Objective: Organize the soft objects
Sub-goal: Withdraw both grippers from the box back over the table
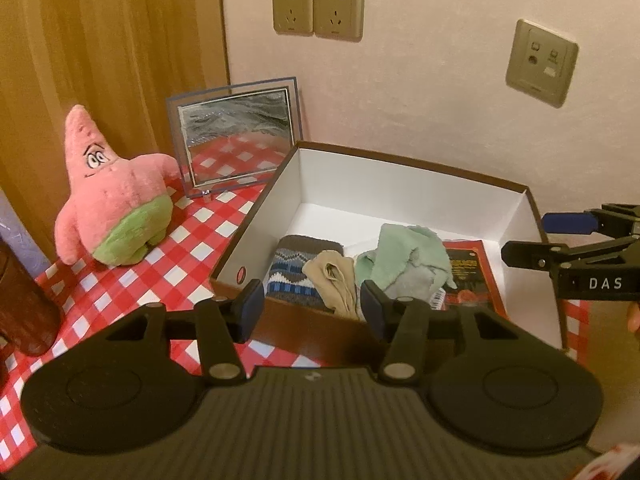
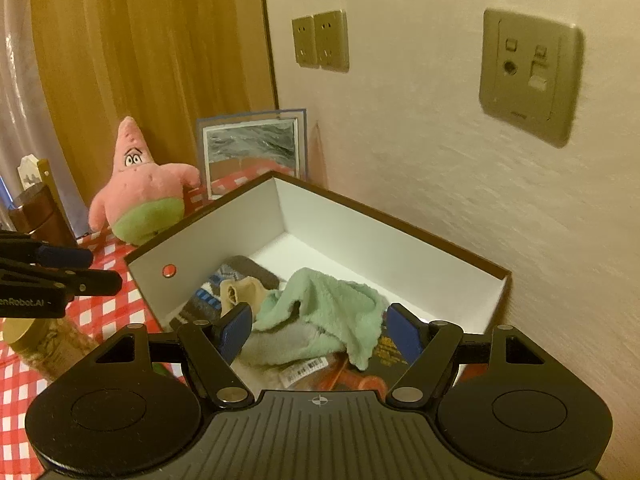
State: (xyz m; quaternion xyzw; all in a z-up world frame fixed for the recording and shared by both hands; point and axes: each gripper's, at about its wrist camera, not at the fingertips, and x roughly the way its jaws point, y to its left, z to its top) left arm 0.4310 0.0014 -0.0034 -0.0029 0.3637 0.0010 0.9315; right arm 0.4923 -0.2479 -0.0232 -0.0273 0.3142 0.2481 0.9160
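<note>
A table under a red-and-white checked cloth (image 1: 120, 280) stands against a pale wall (image 1: 440, 80) that carries a pair of power sockets (image 1: 318, 10) and, further right, a data socket plate (image 1: 542, 62); a wooden panel (image 1: 100, 40) closes the left side. On the cloth sits an open box (image 1: 256, 216) — brown outside, white inside — with its long side close to the wall. Left of the box, well apart from it, a pink starfish plush (image 1: 116, 188) with green shorts stands upright, and just behind it a glass-framed picture (image 1: 236, 136) leans near the wall corner. Inside the box, toward its near end, the soft things lie together: a mint-green cloth (image 1: 404, 256) crumpled over a grey one, a patterned knit sock (image 1: 292, 272) in grey, blue and white at the left, and a small beige sock (image 1: 332, 280) lying across the knit one, touching the green cloth. Beneath the green cloth a red and black printed packet (image 1: 472, 276) lies flat on the box floor. The left gripper (image 1: 312, 304) hovers over the near wall of the box, its jaws about half apart with nothing between the blue pads (image 1: 252, 300). The right gripper (image 2: 320, 332) hangs above the green cloth with its jaws spread wide — the pads (image 2: 236, 332) are clear of the fabric and hold nothing. A dark brown jar (image 1: 24, 300) stands at the far left edge of the table.
</note>
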